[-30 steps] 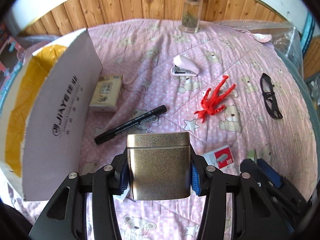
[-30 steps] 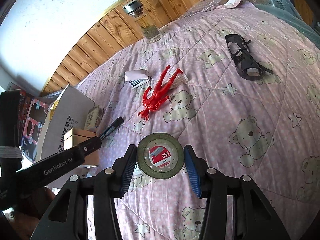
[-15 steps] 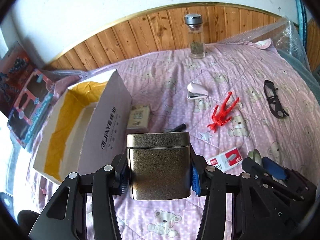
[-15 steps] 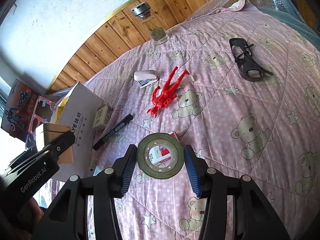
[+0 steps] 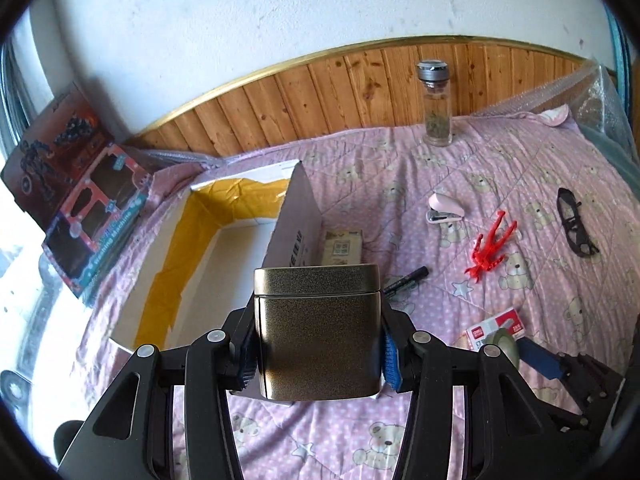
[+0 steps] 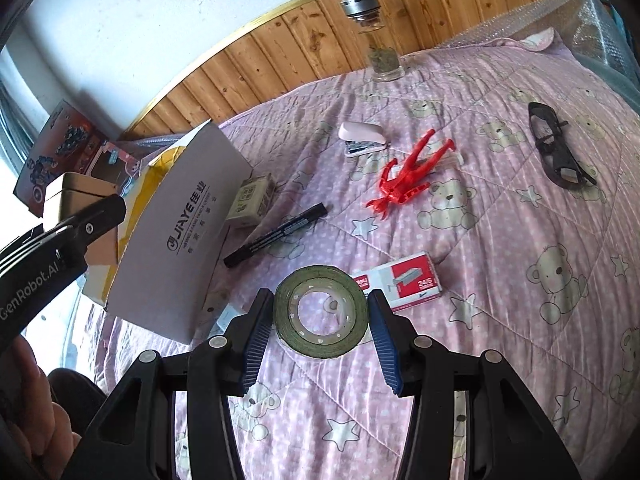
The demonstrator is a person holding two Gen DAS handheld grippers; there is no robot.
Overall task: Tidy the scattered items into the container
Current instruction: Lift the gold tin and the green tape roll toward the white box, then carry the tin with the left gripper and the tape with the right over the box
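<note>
**Two grippers, two items held over the bed**

Both grippers are clenched on things. The left gripper (image 5: 316,344) clamps a gold tin (image 5: 318,330) upright between its blue pads, lid on top, held above the pink bedspread (image 5: 500,160). From the right wrist view the same tin (image 6: 78,192) shows at the far left, near the open end of the cardboard box (image 6: 180,236). The right gripper (image 6: 320,334) grips a roll of green tape (image 6: 320,311) by its outer rim, its hole facing the camera.

The cardboard box (image 5: 224,248) lies open on the bed to the left, its inside edges lined with yellow tape, one tall flap standing up. Just beside that flap sits a small tan packet (image 6: 252,200), and near it a black marker (image 6: 276,235) lies at a slant. A red and white staple box (image 6: 400,281) rests just beyond the tape roll. Further off are a red plastic toy (image 6: 408,174), a pale pink stapler (image 6: 362,138), and black glasses (image 6: 558,154) well to the right. A glass jar (image 6: 378,46) with a metal lid stands upright against the wooden wall panel (image 6: 280,60). A colourful toy carton (image 5: 76,200) leans at the bed's left edge.
</note>
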